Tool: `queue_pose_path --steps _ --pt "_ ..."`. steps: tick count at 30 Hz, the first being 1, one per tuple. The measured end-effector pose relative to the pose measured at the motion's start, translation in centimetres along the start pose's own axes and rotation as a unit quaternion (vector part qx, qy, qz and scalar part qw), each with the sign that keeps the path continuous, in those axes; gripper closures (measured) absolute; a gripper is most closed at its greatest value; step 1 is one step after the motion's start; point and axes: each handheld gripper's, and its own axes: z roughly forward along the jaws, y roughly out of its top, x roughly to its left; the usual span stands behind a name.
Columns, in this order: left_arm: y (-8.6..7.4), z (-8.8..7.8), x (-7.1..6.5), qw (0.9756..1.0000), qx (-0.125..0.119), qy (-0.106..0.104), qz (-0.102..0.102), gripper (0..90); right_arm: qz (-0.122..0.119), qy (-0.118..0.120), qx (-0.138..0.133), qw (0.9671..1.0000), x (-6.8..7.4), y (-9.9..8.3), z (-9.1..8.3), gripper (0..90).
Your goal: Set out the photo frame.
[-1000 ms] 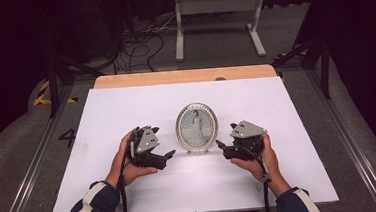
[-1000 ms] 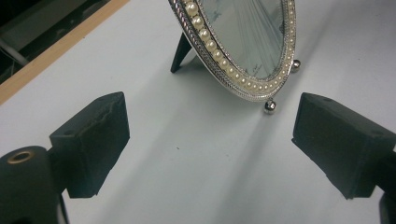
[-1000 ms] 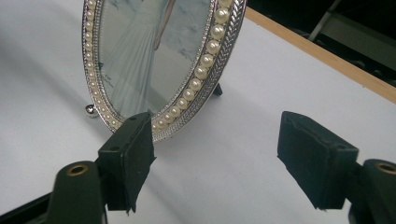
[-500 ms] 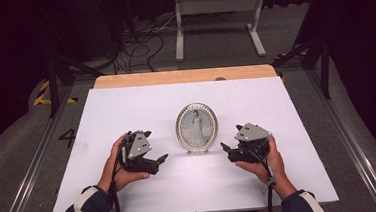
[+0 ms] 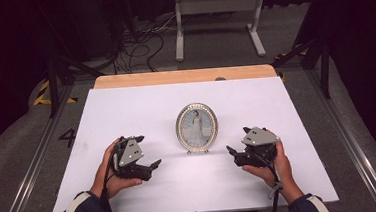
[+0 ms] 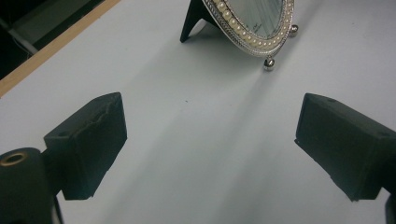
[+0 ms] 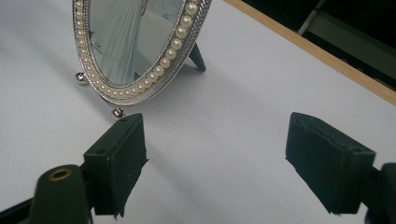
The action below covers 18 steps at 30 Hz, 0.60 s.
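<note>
The left claw (image 5: 152, 166) is held spread and empty, left of the frame (image 5: 196, 127). The frame is seen standing upright on the bench (image 5: 126, 105), between both claws, propped by a rear strut (image 6: 192, 21) and two ball feet. It is judged light, stiff and fragile, its glazed face slippery; the beaded rim (image 7: 175, 44) is best gripped at the sides. The right claw (image 5: 232, 153), just right of the frame, has just been opening, nothing between its jaws.

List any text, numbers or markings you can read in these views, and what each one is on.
"4": dark numeral on the grey floor left of the table.
Yellow and black hazard stripes: on the floor farther back left; a sign, no words.
Picture frame: a photo of a standing figure, no readable lettering.
Nothing else is legible.
</note>
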Motion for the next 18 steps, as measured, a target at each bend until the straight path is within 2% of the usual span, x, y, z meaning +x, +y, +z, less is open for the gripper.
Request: queue_pose_path --steps 6,11,16,18 --pt "-0.8 -0.7 -0.1 0.9999 0.007 0.004 0.009 7.4 -0.009 -0.003 0.005 0.9999 0.2 -0.5 -0.2 19.4" --pt "-1.6 -1.5 0.0 0.9999 0.008 0.011 0.006 7.3 -0.009 -0.005 0.007 0.9999 0.2 -0.9 -0.3 18.5" --pt "-2.3 -2.1 0.2 0.9998 0.010 0.015 0.006 7.3 -0.008 -0.009 0.006 0.9999 0.2 -1.5 -0.6 18.2" --pt "-2.6 -2.3 0.3 0.9998 0.011 0.017 0.005 7.3 0.001 -0.001 0.002 1.0000 0.1 -1.8 -0.8 18.6"
